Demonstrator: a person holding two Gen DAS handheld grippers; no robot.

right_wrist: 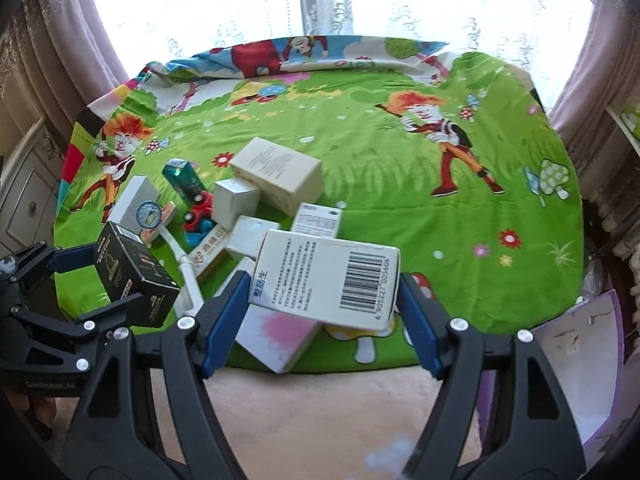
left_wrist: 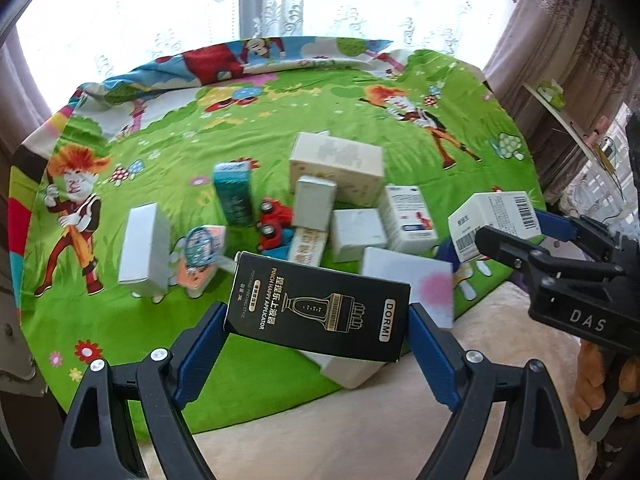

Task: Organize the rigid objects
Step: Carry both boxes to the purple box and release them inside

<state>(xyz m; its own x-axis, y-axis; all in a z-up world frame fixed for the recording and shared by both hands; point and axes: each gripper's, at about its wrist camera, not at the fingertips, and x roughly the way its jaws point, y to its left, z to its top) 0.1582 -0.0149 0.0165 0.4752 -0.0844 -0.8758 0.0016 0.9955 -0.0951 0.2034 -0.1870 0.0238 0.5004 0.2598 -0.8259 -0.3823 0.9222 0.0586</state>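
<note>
Black box (left_wrist: 320, 312): clamped between pads of left tool (left_wrist: 318, 336), lifted clear of green cartoon cloth (left_wrist: 280, 120). White barcoded box (right_wrist: 326, 278): clamped in right tool (right_wrist: 320, 312), likewise aloft. Beyond both tools: jumble of cartons, teal box (left_wrist: 234, 194), red toy car (left_wrist: 274, 220), large beige box (left_wrist: 338, 168), unsorted. Progress judged early; most sorting left. Both tools angled steeply downward, side by side.

i see a black dormi box (left_wrist: 320, 312) held tilted above the green cloth, a white barcoded box (right_wrist: 326, 280) likewise raised, and remaining cartons (left_wrist: 336, 168) clustered mid-cloth.
</note>
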